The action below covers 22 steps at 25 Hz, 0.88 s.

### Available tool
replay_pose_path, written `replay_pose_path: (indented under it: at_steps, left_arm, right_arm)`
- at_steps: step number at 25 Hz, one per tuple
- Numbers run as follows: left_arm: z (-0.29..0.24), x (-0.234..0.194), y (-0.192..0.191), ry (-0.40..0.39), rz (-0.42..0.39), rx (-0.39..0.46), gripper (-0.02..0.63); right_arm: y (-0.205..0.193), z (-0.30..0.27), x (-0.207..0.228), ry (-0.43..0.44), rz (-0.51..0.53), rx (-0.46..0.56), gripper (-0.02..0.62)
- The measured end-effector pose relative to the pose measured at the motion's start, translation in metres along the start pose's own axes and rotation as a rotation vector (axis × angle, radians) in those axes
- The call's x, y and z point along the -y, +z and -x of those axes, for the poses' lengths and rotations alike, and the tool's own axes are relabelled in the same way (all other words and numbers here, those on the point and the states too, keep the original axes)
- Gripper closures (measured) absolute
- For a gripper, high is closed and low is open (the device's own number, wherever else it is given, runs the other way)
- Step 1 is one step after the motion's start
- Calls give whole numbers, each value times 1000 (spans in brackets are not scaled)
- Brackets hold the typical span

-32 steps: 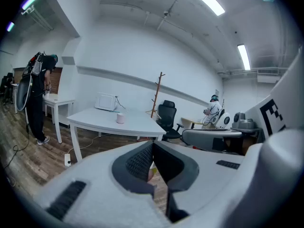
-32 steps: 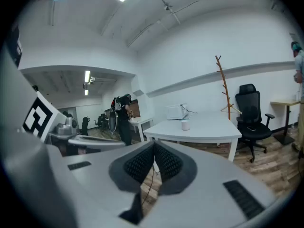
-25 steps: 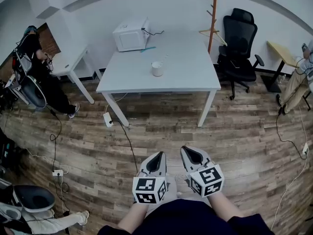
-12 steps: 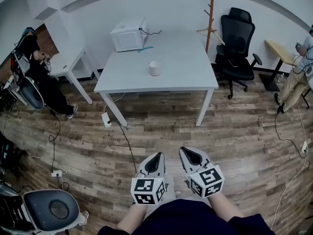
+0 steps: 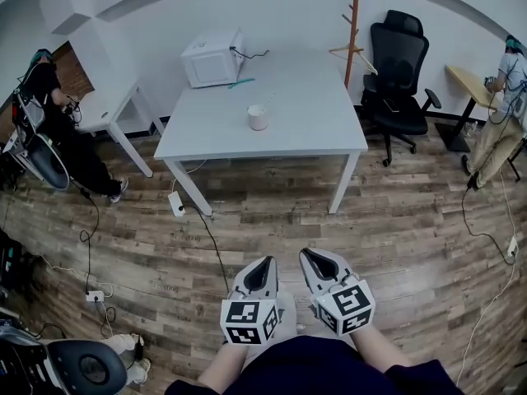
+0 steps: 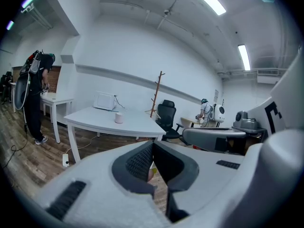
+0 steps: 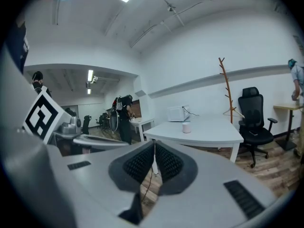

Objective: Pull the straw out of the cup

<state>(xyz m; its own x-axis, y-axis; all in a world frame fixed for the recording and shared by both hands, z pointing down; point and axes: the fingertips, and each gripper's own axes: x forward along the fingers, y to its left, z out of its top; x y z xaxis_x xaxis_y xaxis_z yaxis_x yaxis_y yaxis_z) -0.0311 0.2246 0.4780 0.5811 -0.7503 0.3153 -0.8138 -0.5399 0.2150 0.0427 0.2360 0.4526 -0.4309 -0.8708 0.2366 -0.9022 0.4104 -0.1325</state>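
The cup [image 5: 258,118] is small, round and pale; it stands about midway between the left and right edges of the white tabletop [image 5: 313,130], a bit nearer the front edge; the straw is too small to make out from here.

A straw is likely very light, thin and easy to squash, so a soft pinch near its top end looks best, with a straight pull up; the cup looks light too and may tip or slide on the smooth top, so holding it on its side with the other gripper may help.

A white boxy microwave [image 5: 212,58] sits at the back left corner; a thin blue thing [image 5: 241,81] lies just beside it.

The left gripper [image 5: 263,262] and the right gripper [image 5: 317,256] hang low over the brown plank floor [image 5: 395,220], well apart from the table; each has its bumpy dark pads pressed together with nothing between them; nothing is started yet.
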Motion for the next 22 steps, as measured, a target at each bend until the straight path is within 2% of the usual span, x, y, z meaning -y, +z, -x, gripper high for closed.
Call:
replay_pose_path:
  at_steps: [11, 22]
  left_arm:
    - [-49, -26, 22, -18, 5, 1, 591]
    - [-104, -66, 55, -32, 7, 4, 591]
  right_arm:
    - [15, -51, 32, 25, -74, -9, 563]
    - [44, -119, 57, 40, -57, -13, 561]
